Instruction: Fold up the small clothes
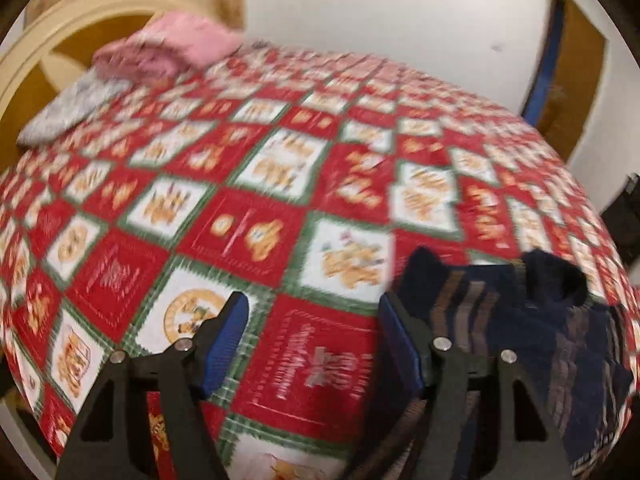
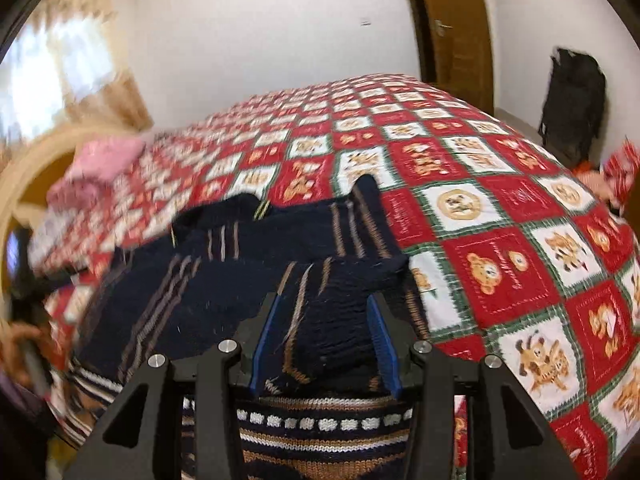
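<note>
A small navy knitted sweater (image 2: 248,264) with brown and white stripes lies bunched on the red, white and green patchwork bedspread (image 2: 500,216). My right gripper (image 2: 326,308) has a thick fold of the sweater between its blue pads, which stand partly apart around the knit. In the left wrist view the sweater (image 1: 520,320) lies at the lower right, beside the right finger. My left gripper (image 1: 312,320) is open and empty over the bedspread (image 1: 240,184), just left of the sweater.
A pink folded cloth (image 1: 168,48) and a grey one (image 1: 68,112) lie at the head of the bed by the cream headboard (image 1: 52,36). A black bag (image 2: 572,100) stands by the wall near a wooden door (image 2: 452,28).
</note>
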`<state>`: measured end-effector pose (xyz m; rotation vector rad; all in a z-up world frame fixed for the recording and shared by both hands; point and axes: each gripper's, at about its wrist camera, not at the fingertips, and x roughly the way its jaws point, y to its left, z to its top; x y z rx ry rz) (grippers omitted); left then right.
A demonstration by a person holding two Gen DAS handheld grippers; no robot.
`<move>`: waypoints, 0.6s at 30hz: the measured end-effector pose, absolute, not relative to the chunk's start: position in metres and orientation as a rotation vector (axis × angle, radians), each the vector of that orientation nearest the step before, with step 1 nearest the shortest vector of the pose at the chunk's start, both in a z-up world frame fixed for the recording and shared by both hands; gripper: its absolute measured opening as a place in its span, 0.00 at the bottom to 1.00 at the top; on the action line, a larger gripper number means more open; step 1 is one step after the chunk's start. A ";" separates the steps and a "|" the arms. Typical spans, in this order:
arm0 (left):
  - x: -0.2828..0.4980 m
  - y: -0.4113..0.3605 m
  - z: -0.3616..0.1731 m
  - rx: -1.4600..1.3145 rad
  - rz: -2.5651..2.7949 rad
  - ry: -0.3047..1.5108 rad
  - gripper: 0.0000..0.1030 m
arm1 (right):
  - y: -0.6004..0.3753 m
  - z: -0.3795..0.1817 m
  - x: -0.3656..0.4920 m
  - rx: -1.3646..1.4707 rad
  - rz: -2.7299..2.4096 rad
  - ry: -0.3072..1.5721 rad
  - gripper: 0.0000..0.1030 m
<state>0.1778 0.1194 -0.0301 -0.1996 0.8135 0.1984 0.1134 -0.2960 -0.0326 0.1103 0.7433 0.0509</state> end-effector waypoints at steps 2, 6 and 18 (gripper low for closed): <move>0.181 0.101 -0.024 -0.147 0.128 0.798 0.69 | -0.296 -0.046 0.126 0.126 0.061 0.801 0.45; 0.197 0.070 -0.037 -0.043 0.086 0.828 0.69 | -0.305 -0.067 0.154 0.201 0.059 0.847 0.45; 0.215 0.093 -0.059 -0.104 0.196 0.924 0.76 | -0.303 -0.064 0.196 0.169 0.046 0.857 0.45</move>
